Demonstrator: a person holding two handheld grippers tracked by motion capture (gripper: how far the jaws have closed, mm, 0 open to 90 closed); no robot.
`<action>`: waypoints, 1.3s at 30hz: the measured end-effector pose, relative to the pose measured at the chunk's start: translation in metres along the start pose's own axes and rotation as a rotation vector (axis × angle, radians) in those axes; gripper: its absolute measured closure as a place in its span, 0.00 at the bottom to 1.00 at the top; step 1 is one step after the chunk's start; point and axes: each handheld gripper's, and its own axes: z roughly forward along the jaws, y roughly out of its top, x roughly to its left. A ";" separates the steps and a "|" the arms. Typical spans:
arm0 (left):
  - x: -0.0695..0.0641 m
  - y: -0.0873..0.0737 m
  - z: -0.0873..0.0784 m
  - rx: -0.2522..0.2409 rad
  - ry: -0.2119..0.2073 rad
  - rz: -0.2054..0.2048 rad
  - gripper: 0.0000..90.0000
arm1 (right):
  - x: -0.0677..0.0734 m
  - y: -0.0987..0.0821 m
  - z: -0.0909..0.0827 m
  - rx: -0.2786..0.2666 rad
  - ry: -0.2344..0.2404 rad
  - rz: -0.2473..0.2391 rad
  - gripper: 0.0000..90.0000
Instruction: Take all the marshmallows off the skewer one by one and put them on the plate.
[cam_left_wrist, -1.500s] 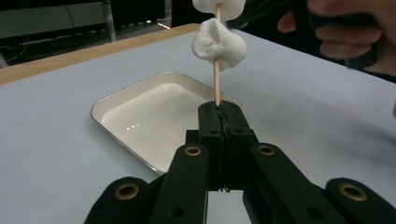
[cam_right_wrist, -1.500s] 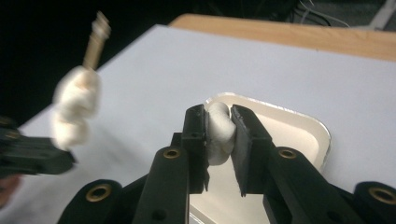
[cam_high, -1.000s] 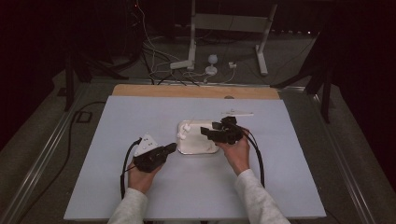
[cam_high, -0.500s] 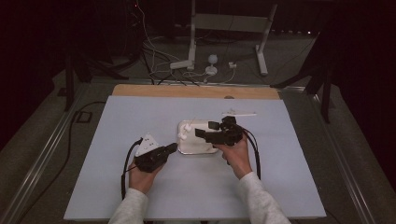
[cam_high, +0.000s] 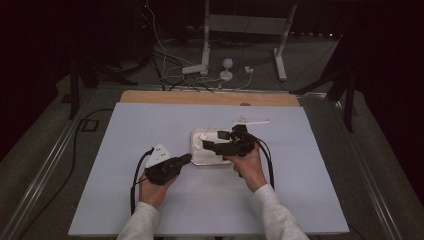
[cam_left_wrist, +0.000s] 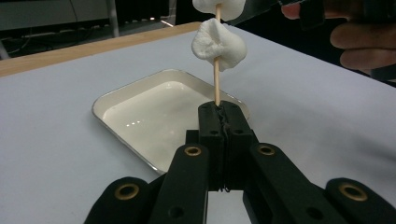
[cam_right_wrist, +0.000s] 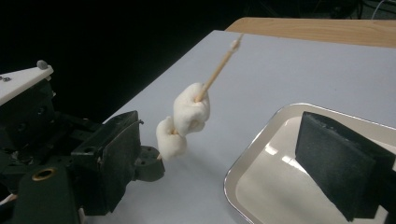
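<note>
Between left jaws, probably skewer (cam_left_wrist: 216, 84)

I see a white sheet (cam_high: 150, 125) covering the table, with a wooden strip (cam_high: 165, 97) bare along its far edge. Beyond it, cables (cam_high: 175, 75) and a white stand (cam_high: 206, 40) sit on the floor.
</note>
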 end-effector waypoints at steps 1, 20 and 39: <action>0.000 0.000 0.000 -0.001 -0.002 -0.001 1.00 | 0.000 0.000 0.000 0.000 0.000 0.000 0.16; -0.007 0.001 0.003 -0.013 -0.054 0.017 1.00 | 0.002 -0.001 0.004 0.011 0.104 0.033 0.76; -0.006 0.001 0.000 -0.018 -0.057 0.064 1.00 | 0.004 0.001 -0.002 -0.020 0.112 0.059 0.86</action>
